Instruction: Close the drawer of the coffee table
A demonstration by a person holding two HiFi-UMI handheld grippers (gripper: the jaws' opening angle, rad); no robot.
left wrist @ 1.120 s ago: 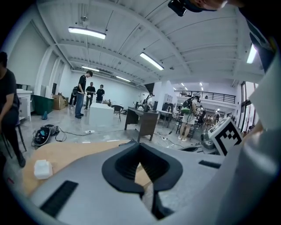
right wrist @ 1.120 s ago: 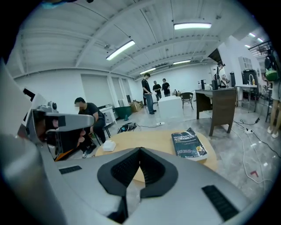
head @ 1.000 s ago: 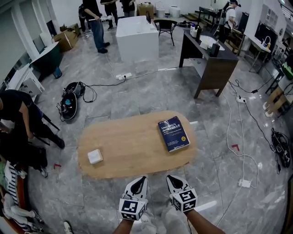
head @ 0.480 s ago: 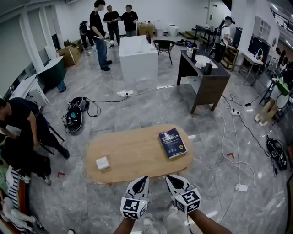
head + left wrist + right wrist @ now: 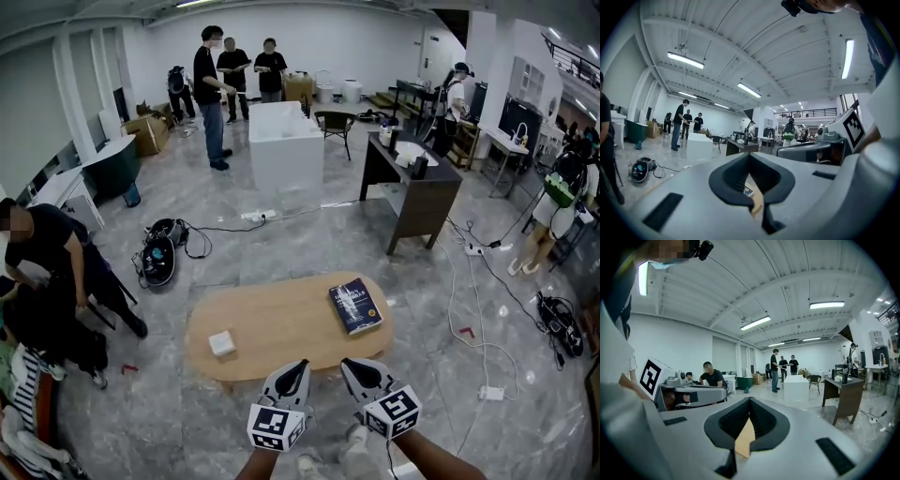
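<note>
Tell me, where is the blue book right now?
In the head view, the book lies on the right end of the table, well apart from the white box near its left end.

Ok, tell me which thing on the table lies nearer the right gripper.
The blue book, at the right end of the table, just ahead of the right gripper; the white box sits toward the left end.

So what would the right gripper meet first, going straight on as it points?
Probably the coffee table, its near edge; nothing else shows ahead of the right gripper, though depth is unclear.
</note>
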